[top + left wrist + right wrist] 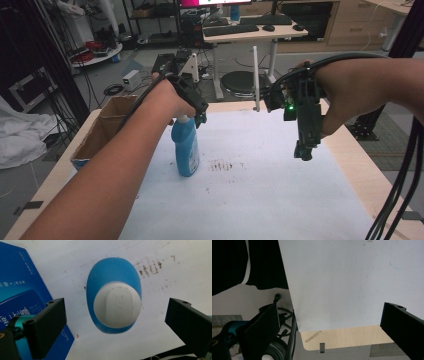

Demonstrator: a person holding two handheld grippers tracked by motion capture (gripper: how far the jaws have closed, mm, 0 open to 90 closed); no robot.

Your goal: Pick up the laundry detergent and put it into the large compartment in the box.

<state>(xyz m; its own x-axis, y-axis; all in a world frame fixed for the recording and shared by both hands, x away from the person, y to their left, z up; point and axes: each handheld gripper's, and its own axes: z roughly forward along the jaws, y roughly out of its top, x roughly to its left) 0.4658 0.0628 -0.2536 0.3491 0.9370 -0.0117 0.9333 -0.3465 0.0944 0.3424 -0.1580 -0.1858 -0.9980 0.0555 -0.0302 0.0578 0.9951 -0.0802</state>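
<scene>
Standing upright on the white table cover (260,190), near the cardboard box (107,131) — one blue spray bottle (185,146), white cap up. Left gripper (200,119) directly above it, jaws spread wide, the cap centred between them, untouched. Right gripper (303,151) — well apart, hanging over bare cover, jaws released, nothing held.

Blue bottle (113,282), white cap (117,305)

- From the high view we look forward and down across the table (345,150).
- Our left gripper view looks straight down, close above the blue bottle (113,303), shared with the high view.
- Our right gripper view faces the table's corner.
</scene>
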